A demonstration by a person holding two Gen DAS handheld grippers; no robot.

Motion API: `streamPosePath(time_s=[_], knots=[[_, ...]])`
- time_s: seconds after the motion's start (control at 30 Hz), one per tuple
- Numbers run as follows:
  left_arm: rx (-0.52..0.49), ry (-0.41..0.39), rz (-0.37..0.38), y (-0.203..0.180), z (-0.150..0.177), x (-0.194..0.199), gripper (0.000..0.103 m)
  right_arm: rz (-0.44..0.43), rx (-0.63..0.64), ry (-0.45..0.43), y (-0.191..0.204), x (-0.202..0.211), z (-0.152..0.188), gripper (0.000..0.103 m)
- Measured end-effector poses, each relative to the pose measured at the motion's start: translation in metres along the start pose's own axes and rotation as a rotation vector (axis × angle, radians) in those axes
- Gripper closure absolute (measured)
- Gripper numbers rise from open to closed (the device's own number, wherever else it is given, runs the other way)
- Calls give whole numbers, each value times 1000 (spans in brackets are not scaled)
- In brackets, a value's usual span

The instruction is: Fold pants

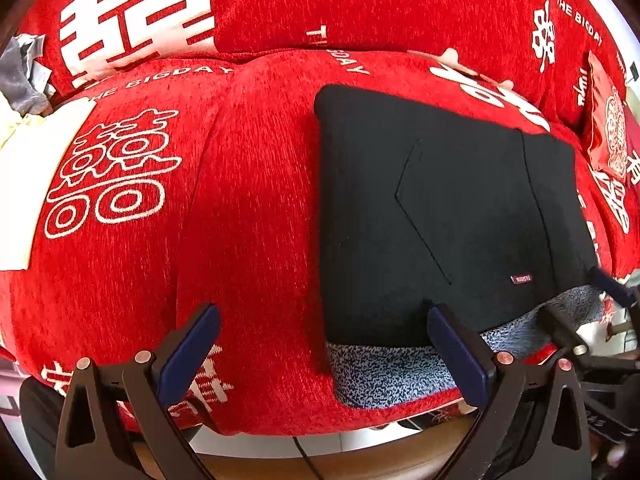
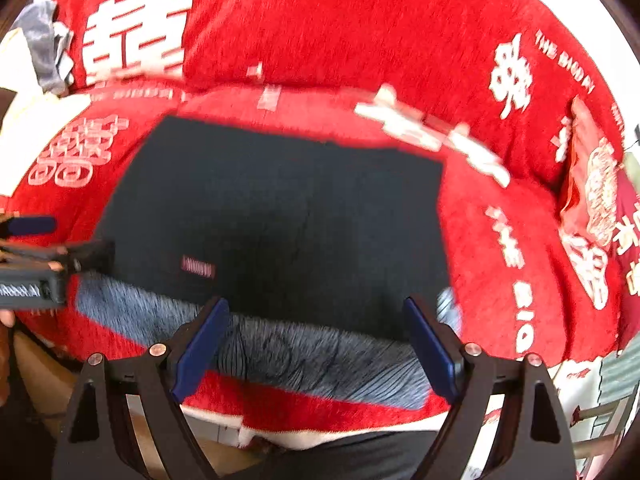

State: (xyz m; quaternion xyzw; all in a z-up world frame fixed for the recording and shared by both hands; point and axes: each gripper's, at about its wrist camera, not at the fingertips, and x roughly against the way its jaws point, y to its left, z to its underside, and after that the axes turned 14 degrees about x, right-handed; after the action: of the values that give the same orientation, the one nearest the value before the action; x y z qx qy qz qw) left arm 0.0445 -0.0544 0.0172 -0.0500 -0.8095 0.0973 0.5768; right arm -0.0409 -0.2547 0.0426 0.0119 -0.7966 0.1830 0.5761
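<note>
Black pants (image 1: 440, 200) lie folded into a flat rectangle on the red sofa cover (image 1: 248, 200). Grey-blue fleece lining (image 1: 392, 368) shows along their near edge, and a small label (image 1: 521, 279) sits near it. My left gripper (image 1: 324, 320) is open above the pants' near left corner, its right finger over the black cloth and its left finger over bare sofa. In the blurred right wrist view my right gripper (image 2: 316, 308) is open over the near edge of the pants (image 2: 280, 208), with the lining (image 2: 300, 352) below its fingers. Neither holds anything.
A red printed cushion (image 1: 608, 136) leans at the sofa's right end. Grey cloth (image 1: 24, 72) and a cream cloth (image 1: 24, 184) lie at the left end. The sofa's front edge is just under the grippers, with floor and a thin cable (image 1: 304, 456) below.
</note>
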Motion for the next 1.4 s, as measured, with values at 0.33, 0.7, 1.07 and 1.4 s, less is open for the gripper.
streamPosePath(time_s=[0.33, 0.7, 1.07, 1.4], knots=[[-21, -16, 16, -6, -1, 8, 0, 20, -114, -83, -34, 24, 5, 12], [-20, 49, 102, -26, -31, -19, 0, -111, -285, -34, -103, -30, 4, 12], [-41, 71, 141, -54, -44, -44, 0, -411, -398, -54, -111, -84, 5, 0], [-151, 9, 128, -66, -35, -25, 39, -342, -290, -84, -93, -52, -5, 38]])
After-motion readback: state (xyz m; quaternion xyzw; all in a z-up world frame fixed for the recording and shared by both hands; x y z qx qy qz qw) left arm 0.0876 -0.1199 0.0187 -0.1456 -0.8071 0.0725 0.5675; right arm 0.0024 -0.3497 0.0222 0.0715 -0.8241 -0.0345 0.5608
